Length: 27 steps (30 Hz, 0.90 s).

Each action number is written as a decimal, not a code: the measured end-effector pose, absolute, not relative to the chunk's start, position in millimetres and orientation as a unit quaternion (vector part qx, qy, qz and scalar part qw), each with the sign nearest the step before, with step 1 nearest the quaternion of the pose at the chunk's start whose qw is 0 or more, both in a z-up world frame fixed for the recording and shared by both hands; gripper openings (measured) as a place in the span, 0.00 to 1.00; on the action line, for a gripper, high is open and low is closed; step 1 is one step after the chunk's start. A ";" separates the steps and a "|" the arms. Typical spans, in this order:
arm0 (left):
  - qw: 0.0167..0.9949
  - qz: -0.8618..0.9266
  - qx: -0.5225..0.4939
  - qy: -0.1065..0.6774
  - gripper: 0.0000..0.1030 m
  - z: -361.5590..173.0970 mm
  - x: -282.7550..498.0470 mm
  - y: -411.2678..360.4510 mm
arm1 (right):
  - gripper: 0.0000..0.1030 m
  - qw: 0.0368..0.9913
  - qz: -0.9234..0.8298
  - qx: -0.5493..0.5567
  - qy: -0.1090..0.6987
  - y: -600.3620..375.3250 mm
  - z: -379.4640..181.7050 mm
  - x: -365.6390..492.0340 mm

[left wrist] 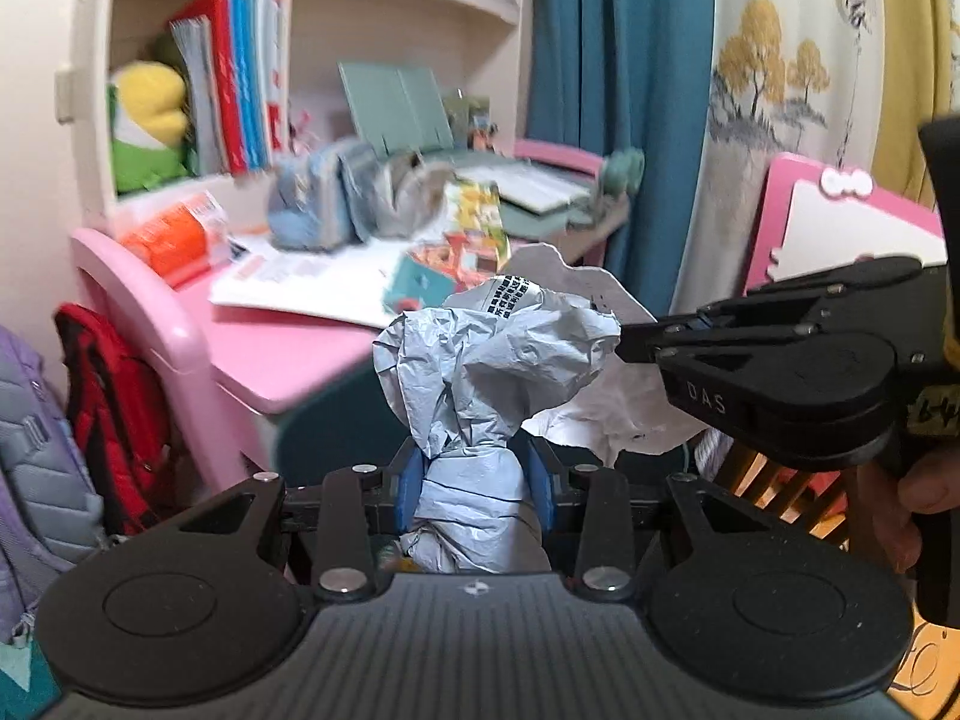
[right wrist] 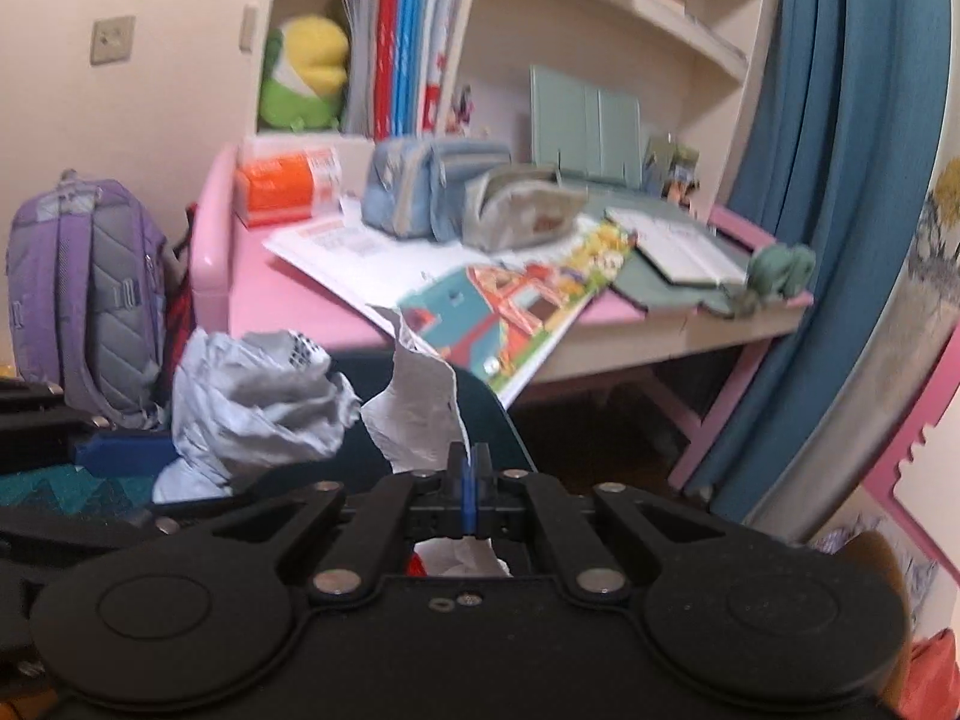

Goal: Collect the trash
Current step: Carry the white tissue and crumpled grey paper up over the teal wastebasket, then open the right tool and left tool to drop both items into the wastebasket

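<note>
Crumpled grey wrapper: held in the air in front of the pink desk, well clear of its top. Its long axis runs along the fingers of the left gripper: a pinched neck sits between the blue pads, the bulk swells out beyond the tips, and a printed black patch sits at the far end. In the right wrist view it shows as a wad at the left.

Left gripper: clenched on the neck of the grey wrapper, one blue pad pressing each side; the jaws stand part-way apart, the wad filling the gap. A tail of the wrapper hangs out behind the pads towards the camera.

White tissue: a torn, limp sheet standing up past the tips of the right gripper, leaning left, its ragged top edge uppermost. More of it bunches below the fingers, nearer the camera. In the left wrist view it spreads behind and to the right of the grey wad.

Right gripper: jaws pressed fully together, the tissue nipped between them. From the left camera it comes in from the right, its tip just beside the grey wrapper's bulge; whether they touch I cannot tell.

Desk clutter: picture book, two pencil cases, an orange pack, all lying on the desk.

Purple backpack: upright, left of the desk.
</note>
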<state>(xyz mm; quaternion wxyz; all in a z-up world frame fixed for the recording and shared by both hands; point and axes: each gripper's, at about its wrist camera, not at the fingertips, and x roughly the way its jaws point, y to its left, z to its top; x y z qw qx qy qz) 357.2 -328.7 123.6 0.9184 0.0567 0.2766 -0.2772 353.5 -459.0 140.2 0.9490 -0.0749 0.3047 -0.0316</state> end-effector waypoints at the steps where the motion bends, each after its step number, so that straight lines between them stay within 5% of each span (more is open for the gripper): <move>1: 0.917 -0.276 0.057 0.283 0.35 118.3 361.7 -333.0 | 0.00 0.947 -0.030 -0.073 0.311 -461.0 136.8 357.2; 10: 0.905 -0.255 0.069 0.335 0.35 75.6 395.5 -353.6 | 0.00 0.926 -0.018 -0.074 0.370 -463.6 104.4 384.0; 24: 0.897 -0.252 0.080 0.354 0.37 59.8 403.0 -355.8 | 0.27 0.915 -0.021 -0.069 0.398 -465.3 89.0 389.8; 27: 0.899 -0.243 0.079 0.356 0.55 59.8 401.6 -354.7 | 0.30 0.915 -0.025 -0.074 0.395 -465.9 92.3 385.3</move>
